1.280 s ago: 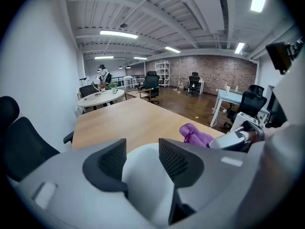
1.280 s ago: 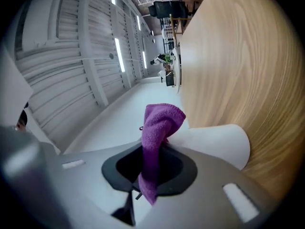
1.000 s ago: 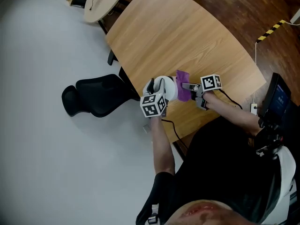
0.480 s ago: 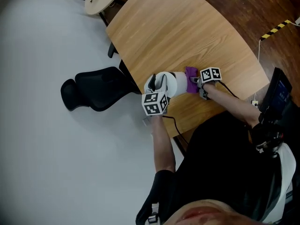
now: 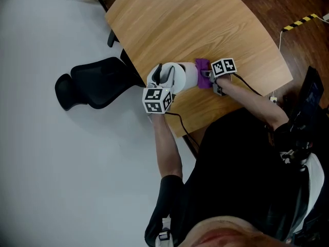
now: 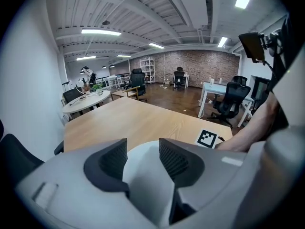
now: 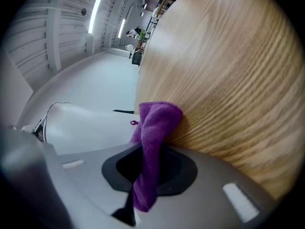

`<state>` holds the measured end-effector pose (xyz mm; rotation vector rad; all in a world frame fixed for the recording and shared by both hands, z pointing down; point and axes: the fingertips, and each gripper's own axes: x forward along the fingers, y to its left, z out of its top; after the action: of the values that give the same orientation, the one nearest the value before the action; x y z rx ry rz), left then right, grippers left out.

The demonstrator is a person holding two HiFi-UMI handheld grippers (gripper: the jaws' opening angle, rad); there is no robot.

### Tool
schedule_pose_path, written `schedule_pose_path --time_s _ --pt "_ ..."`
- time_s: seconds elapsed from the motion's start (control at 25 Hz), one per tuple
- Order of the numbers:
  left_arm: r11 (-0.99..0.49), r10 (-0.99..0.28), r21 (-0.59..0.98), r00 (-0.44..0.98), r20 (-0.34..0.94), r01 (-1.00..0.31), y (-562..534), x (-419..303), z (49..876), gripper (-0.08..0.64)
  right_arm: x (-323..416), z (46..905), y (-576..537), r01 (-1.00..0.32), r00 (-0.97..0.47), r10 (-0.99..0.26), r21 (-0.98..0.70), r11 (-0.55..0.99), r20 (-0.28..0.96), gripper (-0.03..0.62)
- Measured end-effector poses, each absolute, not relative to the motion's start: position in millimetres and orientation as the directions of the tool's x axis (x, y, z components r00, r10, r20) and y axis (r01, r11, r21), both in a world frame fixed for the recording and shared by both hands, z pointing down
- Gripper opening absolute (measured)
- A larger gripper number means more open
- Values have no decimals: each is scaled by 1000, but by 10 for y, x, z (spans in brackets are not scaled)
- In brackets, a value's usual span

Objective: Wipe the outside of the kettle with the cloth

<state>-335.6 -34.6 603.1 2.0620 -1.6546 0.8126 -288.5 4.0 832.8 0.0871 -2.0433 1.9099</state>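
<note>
A white kettle (image 5: 180, 75) stands near the front edge of the wooden table (image 5: 205, 19). My left gripper (image 5: 163, 84) holds it from the near left. In the left gripper view the kettle's white handle (image 6: 143, 175) fills the gap between the dark pads (image 6: 174, 159), and the left gripper (image 6: 143, 154) has just been opening slightly around it. My right gripper (image 5: 207, 76) is shut on a purple cloth (image 5: 202, 66). In the right gripper view the cloth (image 7: 155, 123) sticks out of the right gripper (image 7: 151, 163), low by the tabletop (image 7: 228, 80) and against the kettle's side (image 7: 86, 128).
A black office chair (image 5: 95, 81) stands on the pale floor left of the table. A dark device (image 5: 313, 94) is at the right, with yellow-black tape (image 5: 300, 20) on the wooden floor behind. The kettle stands close to the table's front edge (image 5: 190, 125). Far desks and chairs (image 6: 228, 97) fill the room.
My right gripper has come down with the cloth from the kettle's upper side to low beside it, near the tabletop. The left gripper stays at the kettle's handle.
</note>
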Motion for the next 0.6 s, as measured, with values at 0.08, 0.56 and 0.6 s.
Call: schedule_pose_path --time_s 0.08,0.56,0.6 --pt "-244 -750 -55 153 644 -968 -368 -3386 6001 74 -2898 8314 40 -275 -939 188 -957 93 288 46" --pt "-32 -800 -21 13 600 -999 -585 -3859 5949 84 -2769 7148 -620 9 -1000 -23 -997 -71 -7 49" --pt "19 -804 -4 -18 595 -1000 -596 -3931 5941 88 -2768 6959 -671 54 -998 -29 -996 -65 -52 50"
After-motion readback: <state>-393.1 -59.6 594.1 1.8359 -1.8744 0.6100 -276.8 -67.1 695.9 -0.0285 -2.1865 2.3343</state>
